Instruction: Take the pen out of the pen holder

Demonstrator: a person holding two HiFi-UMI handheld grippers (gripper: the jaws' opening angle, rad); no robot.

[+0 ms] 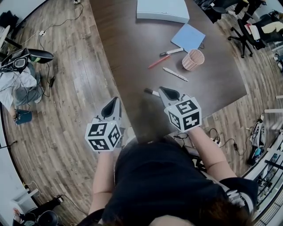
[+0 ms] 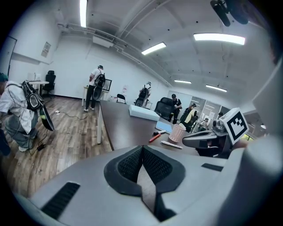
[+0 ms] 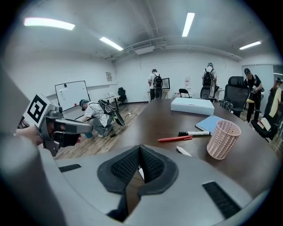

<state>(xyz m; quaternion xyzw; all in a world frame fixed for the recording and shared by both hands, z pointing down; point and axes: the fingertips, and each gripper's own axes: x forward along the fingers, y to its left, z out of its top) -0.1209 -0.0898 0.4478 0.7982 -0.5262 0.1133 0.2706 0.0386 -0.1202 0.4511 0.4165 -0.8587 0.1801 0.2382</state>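
Observation:
The pink mesh pen holder point(image 1: 193, 59) stands upright on the dark table point(image 1: 132, 39); it also shows in the right gripper view point(image 3: 223, 139) and the left gripper view point(image 2: 177, 132). My right gripper point(image 1: 161, 90) is near the table's front, shut on a pen point(image 1: 150, 92) that sticks out to its left. A white sliver of that pen point(image 3: 140, 173) shows between the pads. Beside the holder lie a red pen point(image 1: 158, 62), a black-capped marker point(image 1: 171, 52) and a white pen point(image 1: 175, 74). My left gripper point(image 1: 116, 100) hangs shut and empty at the table's left edge.
A white box point(image 1: 162, 9) and a blue notebook point(image 1: 188, 37) lie at the far end of the table. Office chairs point(image 1: 247, 31) stand to the right, and cables and bags lie on the wooden floor point(image 1: 66, 79) to the left. Several people stand at the back of the room.

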